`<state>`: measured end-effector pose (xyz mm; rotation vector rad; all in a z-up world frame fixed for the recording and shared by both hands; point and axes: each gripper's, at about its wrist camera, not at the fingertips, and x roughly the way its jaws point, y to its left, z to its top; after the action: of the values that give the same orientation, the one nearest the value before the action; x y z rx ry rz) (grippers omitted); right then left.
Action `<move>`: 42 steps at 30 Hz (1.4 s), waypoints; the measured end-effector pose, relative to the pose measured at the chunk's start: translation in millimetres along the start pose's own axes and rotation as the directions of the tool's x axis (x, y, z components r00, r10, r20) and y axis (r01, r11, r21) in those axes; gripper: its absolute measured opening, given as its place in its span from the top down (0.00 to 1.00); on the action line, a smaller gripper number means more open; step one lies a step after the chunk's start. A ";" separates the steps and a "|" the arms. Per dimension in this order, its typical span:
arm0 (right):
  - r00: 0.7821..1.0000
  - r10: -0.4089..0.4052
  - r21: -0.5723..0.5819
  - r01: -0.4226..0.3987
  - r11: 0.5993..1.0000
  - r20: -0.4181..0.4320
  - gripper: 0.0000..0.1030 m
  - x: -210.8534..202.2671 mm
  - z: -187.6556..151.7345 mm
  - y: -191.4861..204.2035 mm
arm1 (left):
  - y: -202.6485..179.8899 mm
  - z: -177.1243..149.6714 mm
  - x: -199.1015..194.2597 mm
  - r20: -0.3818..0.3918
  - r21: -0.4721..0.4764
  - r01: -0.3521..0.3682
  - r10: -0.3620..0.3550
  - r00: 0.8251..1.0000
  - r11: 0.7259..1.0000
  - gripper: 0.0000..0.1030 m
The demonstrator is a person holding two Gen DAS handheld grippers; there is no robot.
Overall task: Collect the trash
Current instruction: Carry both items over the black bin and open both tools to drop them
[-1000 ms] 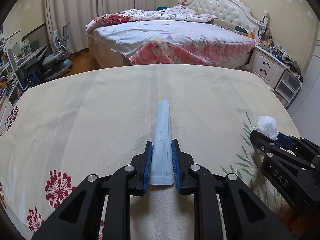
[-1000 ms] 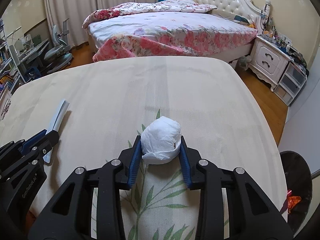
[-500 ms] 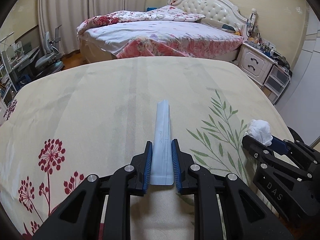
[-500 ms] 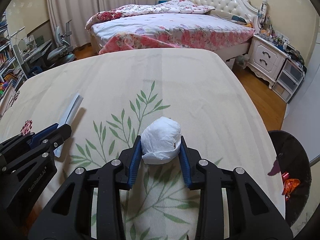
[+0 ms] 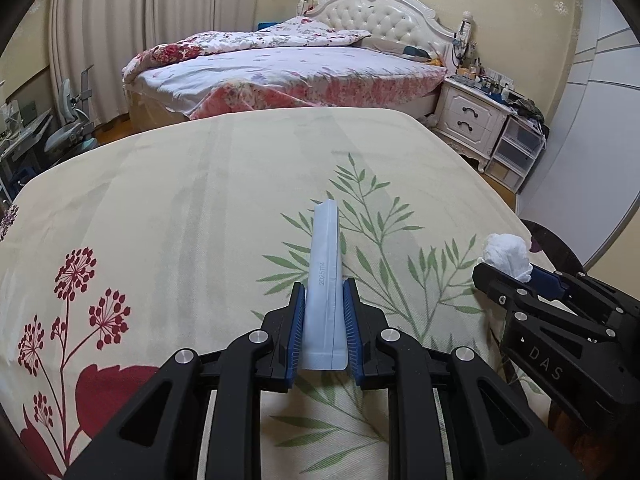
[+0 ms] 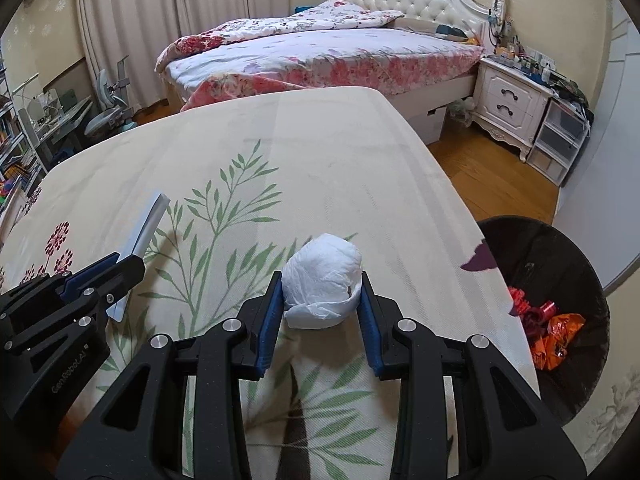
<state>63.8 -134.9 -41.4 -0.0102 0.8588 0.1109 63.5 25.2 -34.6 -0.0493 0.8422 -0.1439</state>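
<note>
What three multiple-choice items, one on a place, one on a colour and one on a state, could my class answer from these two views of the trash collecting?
1. Where is the trash bin?
A. Beside the near bed's right edge, on the floor
B. On the nightstand
C. Under the desk

2. What colour is the flat packet in the left tool?
A. Red
B. Pale blue
C. Green

3. What state is the right tool in?
A. Open and empty
B. Out of view
C. Shut on the white tissue wad

Answers: 1 A, the dark bin stands just past the mattress edge. 2 B, the packet shows light blue. 3 C, both pads press the wad.
</note>
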 end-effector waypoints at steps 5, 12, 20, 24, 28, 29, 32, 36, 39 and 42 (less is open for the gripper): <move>0.999 -0.032 0.030 0.032 0.999 0.020 0.67 -10.3 -4.4 -20.5 | -17.5 -0.9 -2.1 0.008 0.021 0.024 -0.024 1.000 0.999 0.80; 0.993 -0.098 0.099 0.091 0.991 0.062 0.67 -27.8 -4.2 -59.0 | -50.1 6.5 -7.1 0.043 0.068 0.075 -0.078 0.996 0.995 0.80; 0.977 -0.192 0.172 0.174 0.970 0.097 0.66 -40.2 -4.7 -107.5 | -91.2 23.2 -6.8 0.082 0.123 0.139 -0.149 0.985 0.983 0.80; 0.968 -0.233 0.212 0.208 0.955 0.098 0.66 -43.5 -7.4 -131.1 | -111.0 29.3 -3.4 0.095 0.155 0.160 -0.176 0.980 0.975 0.80; 0.960 -0.265 0.250 0.236 0.939 0.090 0.66 -44.1 -8.8 -152.8 | -134.4 34.5 0.9 0.095 0.186 0.189 -0.209 0.973 0.964 0.80; 0.958 -0.272 0.258 0.242 0.935 0.087 0.66 -43.7 -8.8 -156.9 | -140.5 36.1 2.7 0.095 0.196 0.196 -0.217 0.971 0.961 0.80; 0.954 -0.289 0.279 0.257 0.925 0.079 0.66 -41.2 -8.6 -168.6 | -158.6 38.5 8.1 0.091 0.226 0.212 -0.237 0.967 0.951 0.80; 0.951 -0.302 0.296 0.271 0.916 0.064 0.66 -34.2 -7.8 -181.0 | -178.5 40.6 17.8 0.073 0.259 0.225 -0.252 0.965 0.939 0.80; 0.948 -0.315 0.298 0.285 0.911 0.053 0.66 -27.8 -7.3 -186.9 | -189.5 41.8 26.9 0.062 0.283 0.223 -0.249 0.966 0.933 0.80; 0.945 -0.326 0.305 0.299 0.904 0.041 0.66 -21.1 -8.1 -191.8 | -198.3 43.2 37.2 0.048 0.300 0.219 -0.244 0.969 0.928 0.80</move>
<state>63.5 -328.0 -37.5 0.1365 0.7654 -0.3190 98.9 -177.0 -13.5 0.1243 0.7207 -0.4857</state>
